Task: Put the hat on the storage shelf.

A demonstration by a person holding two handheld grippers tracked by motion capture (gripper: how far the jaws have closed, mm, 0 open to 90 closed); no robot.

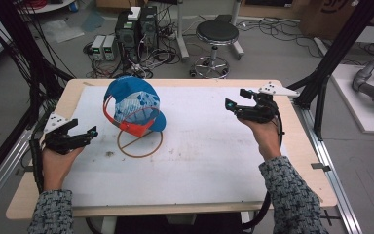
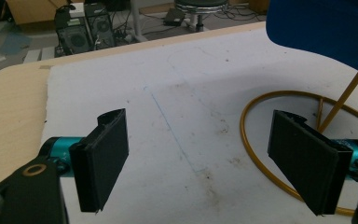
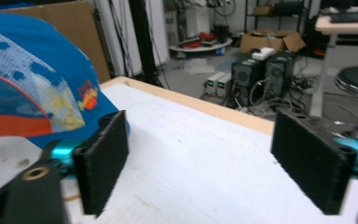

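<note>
While the blue cap (image 1: 135, 105) sits on its wire stand (image 1: 140, 144) at the worktop's (image 1: 204, 161) far left, the left tongs (image 1: 91, 132) lie nearer, just to its left; the right tongs (image 1: 233, 104) stand well apart. Both tongs gape empty.

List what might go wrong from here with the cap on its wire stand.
1. The blue baseball cap with the orange brim sits high on a thin brass-coloured wire stand; a sideways nudge may tip both over.
2. The left claw is open close beside the stand's ring base, so moving in could catch and drag the wire.
3. The right claw, open and empty, stands far from the cap; a hurried reach could knock it.
</note>
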